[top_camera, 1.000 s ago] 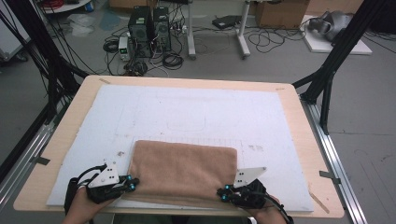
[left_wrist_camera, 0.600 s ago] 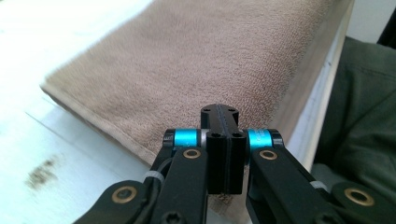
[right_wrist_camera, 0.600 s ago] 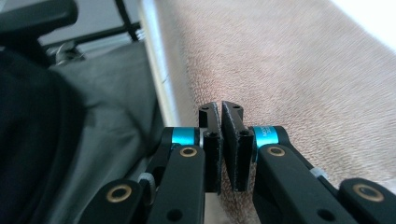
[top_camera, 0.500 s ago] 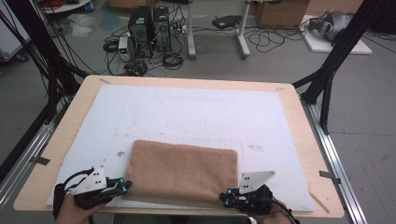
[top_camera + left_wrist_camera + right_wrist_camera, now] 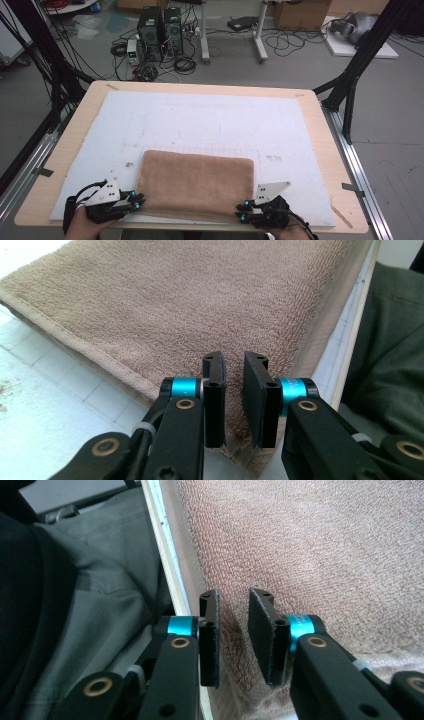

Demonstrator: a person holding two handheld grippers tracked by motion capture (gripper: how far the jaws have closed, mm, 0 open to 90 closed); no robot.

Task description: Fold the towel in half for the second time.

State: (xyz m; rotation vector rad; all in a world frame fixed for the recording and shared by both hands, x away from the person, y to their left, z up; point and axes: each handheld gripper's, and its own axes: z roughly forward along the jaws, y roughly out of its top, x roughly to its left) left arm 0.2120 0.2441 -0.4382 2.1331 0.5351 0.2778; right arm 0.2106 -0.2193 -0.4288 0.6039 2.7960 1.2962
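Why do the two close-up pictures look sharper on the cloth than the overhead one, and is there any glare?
High view: soft, even light, slightly blurry, no glare on the towel. Left gripper view: crisp towel weave, left claw casting faint shadow. Right gripper view: right claw sharp, dark clothing behind out of focus.

Left hand (image 5: 80, 226): enters from the bottom edge of the high view, wrapped around the body of its gripper.
Left gripper (image 5: 136, 202): lies low and near level, pointing right toward the other one; jaws have just been opening, a narrow gap between them, nothing pinched.
Right hand (image 5: 290, 232): at the bottom edge, mostly hidden under its gripper.
Right gripper (image 5: 241, 212): low, pointing left; jaws have just been opening, slightly parted, pads pressing on nothing.
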